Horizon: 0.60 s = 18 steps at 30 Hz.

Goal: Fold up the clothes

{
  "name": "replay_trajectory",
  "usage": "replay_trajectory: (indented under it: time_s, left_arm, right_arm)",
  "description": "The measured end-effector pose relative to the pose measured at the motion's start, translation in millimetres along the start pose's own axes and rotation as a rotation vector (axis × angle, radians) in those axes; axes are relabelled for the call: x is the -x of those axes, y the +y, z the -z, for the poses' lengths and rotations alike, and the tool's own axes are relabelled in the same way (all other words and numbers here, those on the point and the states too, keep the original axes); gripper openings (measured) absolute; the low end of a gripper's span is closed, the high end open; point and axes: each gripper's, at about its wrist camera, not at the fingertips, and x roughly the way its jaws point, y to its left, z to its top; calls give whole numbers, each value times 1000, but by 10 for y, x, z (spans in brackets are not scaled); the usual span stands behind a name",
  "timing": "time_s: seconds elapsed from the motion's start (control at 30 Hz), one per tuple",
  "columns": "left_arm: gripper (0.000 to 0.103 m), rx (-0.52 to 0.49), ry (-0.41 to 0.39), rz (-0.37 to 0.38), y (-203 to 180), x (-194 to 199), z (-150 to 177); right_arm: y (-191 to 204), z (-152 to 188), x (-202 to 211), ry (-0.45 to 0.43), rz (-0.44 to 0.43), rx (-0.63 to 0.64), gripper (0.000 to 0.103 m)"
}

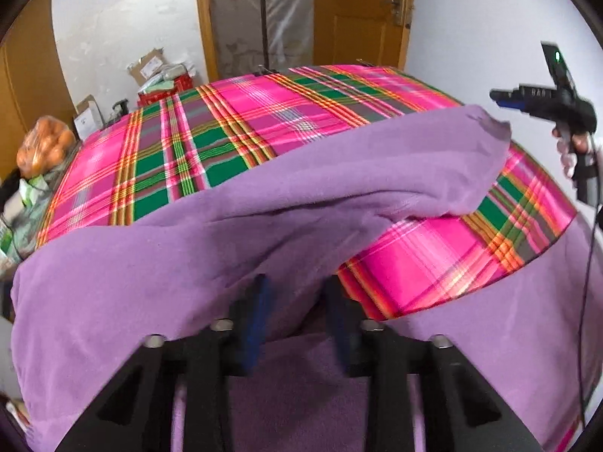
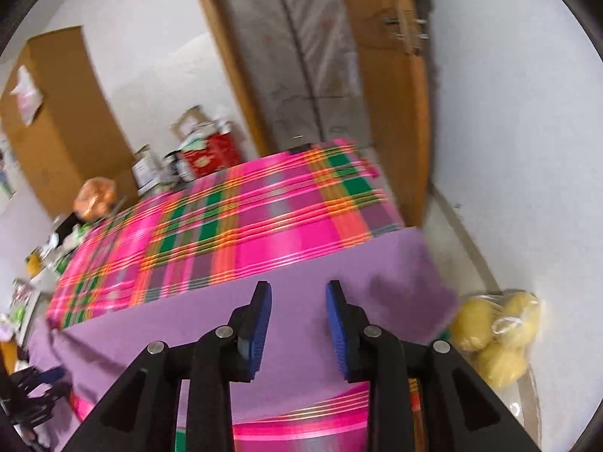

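Left gripper (image 1: 296,301): fingers tucked under a raised fold of purple cloth (image 1: 264,203), tips hidden, so grip cannot be told. Cloth draped over them, running long from near left across to far right over the plaid bedspread (image 1: 226,120). Right gripper (image 2: 298,316): fingers spread wide, empty, held above the cloth's far right corner (image 2: 414,263). Nearer that loose corner than the left; probably the next pinch point. Bag of yellow fruit (image 2: 493,335) just beyond the edge.

Far plaid bedspread (image 1: 233,120) bare and passable; purple garment (image 1: 301,196) draped across near side; boxes (image 1: 158,71) beyond
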Motion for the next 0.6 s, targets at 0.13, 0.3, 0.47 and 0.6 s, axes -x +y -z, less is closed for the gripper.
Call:
replay_trajectory:
  time_s: [0.13,0.3,0.47,0.6]
  left_arm:
    - [3,18,-14,63,80,133,78]
    - [4,17,-15,174,114,368,245]
    - [4,109,-46,241,316,566,320]
    - [7,266,-147,181,682,711,320]
  right_arm:
    - [275,58,-41,15,-72,22,30]
    - [649,123,1,3,-162,105,30]
    - [1182,197,-24,9,-222,306,34]
    - [1636,259,-295,91,-247,468,38]
